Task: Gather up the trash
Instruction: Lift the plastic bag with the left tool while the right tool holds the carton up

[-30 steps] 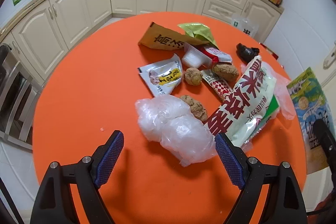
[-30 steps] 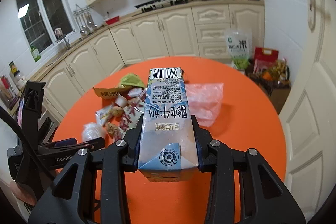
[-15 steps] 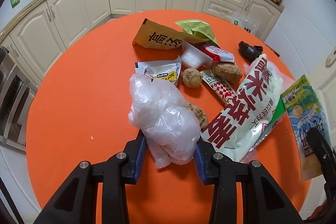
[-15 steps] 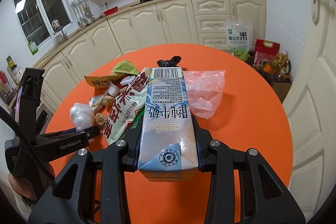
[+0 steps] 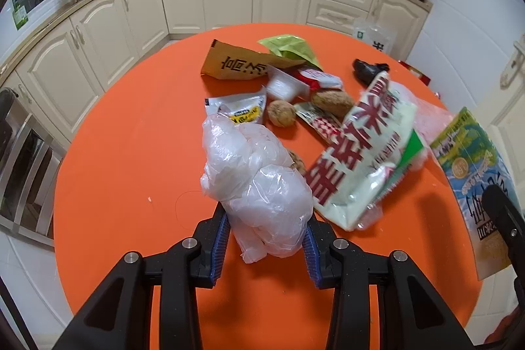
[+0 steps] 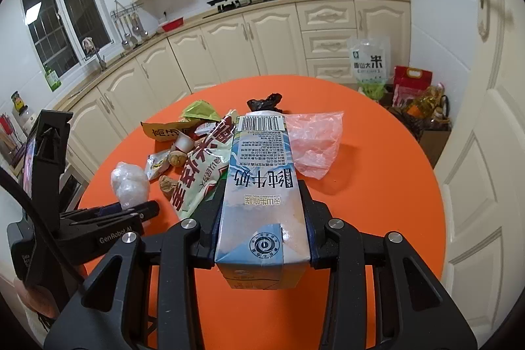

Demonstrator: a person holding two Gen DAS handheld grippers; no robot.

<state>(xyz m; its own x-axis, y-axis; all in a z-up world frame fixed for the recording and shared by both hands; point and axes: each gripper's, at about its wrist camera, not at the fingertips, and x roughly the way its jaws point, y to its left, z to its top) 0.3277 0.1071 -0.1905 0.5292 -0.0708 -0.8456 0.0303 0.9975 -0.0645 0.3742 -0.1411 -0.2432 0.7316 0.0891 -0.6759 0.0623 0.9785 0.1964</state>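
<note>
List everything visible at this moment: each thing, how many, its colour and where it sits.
Table: 1, orange, round, under everything.
Clear bag: 1, whitish, crumpled, between the left tool's fingers.
Milk carton: 1, blue-white, clamped in the right tool.
Rice bag: 1, white with red characters, mid-table.
Pink bag: 1, far right of pile.
Brown wrapper: 1, far side.
Green wrapper: 1, behind the brown one.
Black bag: 1, crumpled, far edge.
Brown lumps: 3 visible, mid-pile.
Yellow sachet: 1, behind the clear bag.
Left tool: black, blue pads.
Right tool: black.
</note>
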